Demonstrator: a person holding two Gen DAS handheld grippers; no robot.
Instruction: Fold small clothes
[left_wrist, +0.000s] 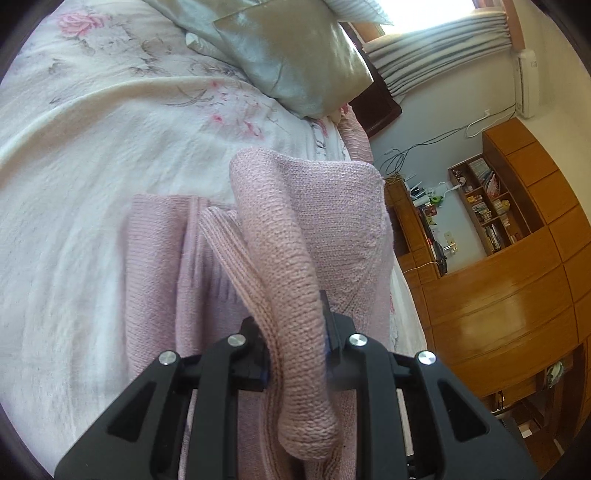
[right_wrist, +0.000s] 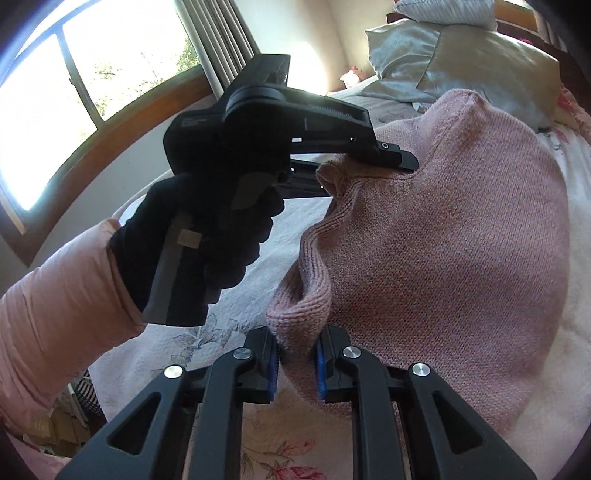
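Your left tool (left_wrist: 295, 354) was clamped on a rolled edge of the pink knit sweater (left_wrist: 332, 221), which hung above the floral bed (left_wrist: 74, 184) (pillows at the far end). Your right tool (right_wrist: 295, 365) pinched another fold of it.

Both the right tool (right_wrist: 295, 363) and the left tool (right_wrist: 369, 166) pinch the pink knitted sweater (right_wrist: 443, 258) above the floral bedspread (right_wrist: 207, 343).

Pink knitted sweater (right_wrist: 443, 258) seen centre-right of right wrist frame, lifted and bunched, ribbed edge folded over; lower centre of left wrist frame, draped over bed.
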